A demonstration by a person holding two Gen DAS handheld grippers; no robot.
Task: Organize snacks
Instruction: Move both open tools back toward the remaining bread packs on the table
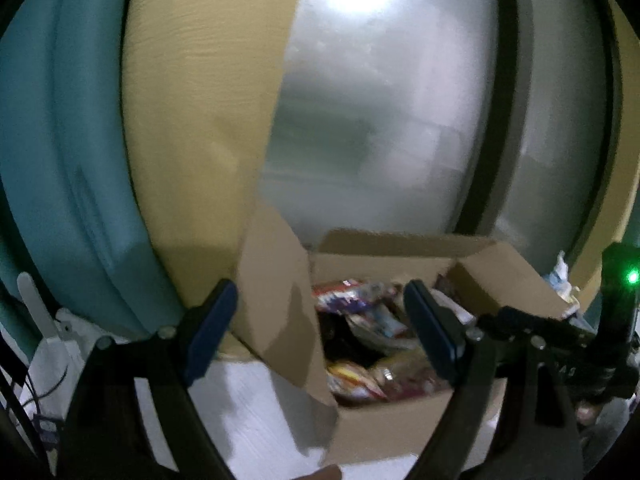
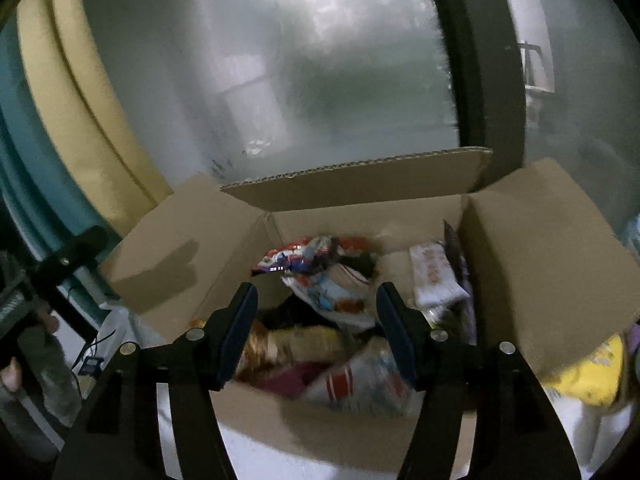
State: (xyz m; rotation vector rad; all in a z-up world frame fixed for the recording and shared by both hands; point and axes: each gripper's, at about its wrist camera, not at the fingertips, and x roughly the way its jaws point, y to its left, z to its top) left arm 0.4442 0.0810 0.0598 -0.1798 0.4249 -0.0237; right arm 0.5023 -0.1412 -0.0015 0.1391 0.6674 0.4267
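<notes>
Above the cardboard box (image 2: 540, 264) rim, both grippers (image 1: 320, 324) (image 2: 316, 332) hang released, empty.

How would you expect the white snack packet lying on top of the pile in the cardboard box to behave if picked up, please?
The white snack packet looks crinkled and soft-sided, so it would probably flop and crumple. It likely weighs little. Its glossy film may slip between the pads, though blur hides details.

A frosted glass pane (image 2: 304, 80) glows with backlight, framed by a dark upright bar (image 2: 480, 60), a beige panel (image 1: 200, 120) and teal trim (image 1: 52, 140).
</notes>
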